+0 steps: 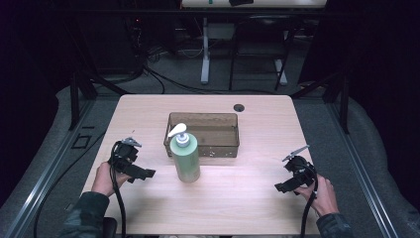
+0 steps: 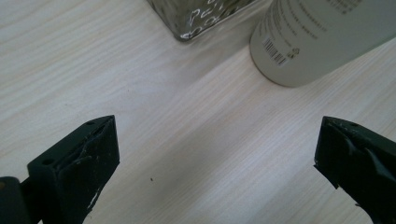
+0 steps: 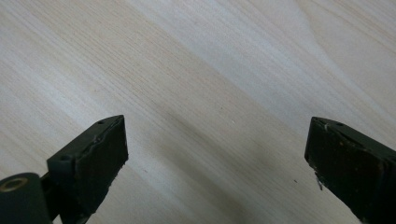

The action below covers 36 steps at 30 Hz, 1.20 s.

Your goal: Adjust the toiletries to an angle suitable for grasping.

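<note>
A pale green pump bottle (image 1: 185,156) with a white pump head stands upright at the table's middle, just in front of a clear brownish plastic bin (image 1: 203,134). My left gripper (image 1: 141,173) rests low at the left, pointing toward the bottle, jaws wide apart with nothing between them. In the left gripper view the bottle's base (image 2: 322,37) and a corner of the bin (image 2: 201,18) lie ahead of the left gripper (image 2: 217,154). My right gripper (image 1: 285,186) sits at the table's right, open over bare wood; its view shows the right gripper (image 3: 217,154) above wood grain.
The light wooden table (image 1: 247,198) has a round cable hole (image 1: 238,107) at the back. Beyond it stand desk legs and cables on a dark floor. A person's hands and camouflage sleeves (image 1: 84,213) enter from the bottom edge.
</note>
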Available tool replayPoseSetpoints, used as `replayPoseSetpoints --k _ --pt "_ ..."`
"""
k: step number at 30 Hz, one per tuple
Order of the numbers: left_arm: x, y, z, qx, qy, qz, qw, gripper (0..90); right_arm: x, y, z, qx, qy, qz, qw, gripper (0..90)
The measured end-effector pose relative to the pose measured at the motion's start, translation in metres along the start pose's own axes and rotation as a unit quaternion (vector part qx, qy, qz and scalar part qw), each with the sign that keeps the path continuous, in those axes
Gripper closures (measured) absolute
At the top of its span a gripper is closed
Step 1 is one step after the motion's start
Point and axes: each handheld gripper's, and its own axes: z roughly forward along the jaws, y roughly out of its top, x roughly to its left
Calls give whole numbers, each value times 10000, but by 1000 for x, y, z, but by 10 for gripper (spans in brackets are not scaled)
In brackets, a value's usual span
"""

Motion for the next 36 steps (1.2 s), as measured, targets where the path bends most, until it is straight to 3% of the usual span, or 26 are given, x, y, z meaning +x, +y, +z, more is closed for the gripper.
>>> replayPoseSetpoints --k 16,30,36 --pt "-21 28 -29 94 -58 426 9990 1 0 0 -1 30 54 -28 10000 63" --pt "-42 57 -58 245 -55 882 9958 1 1 1 -2 49 39 -37 10000 70" --pt "-46 63 -65 198 -106 917 9955 1 0 0 -2 49 35 -51 10000 72"
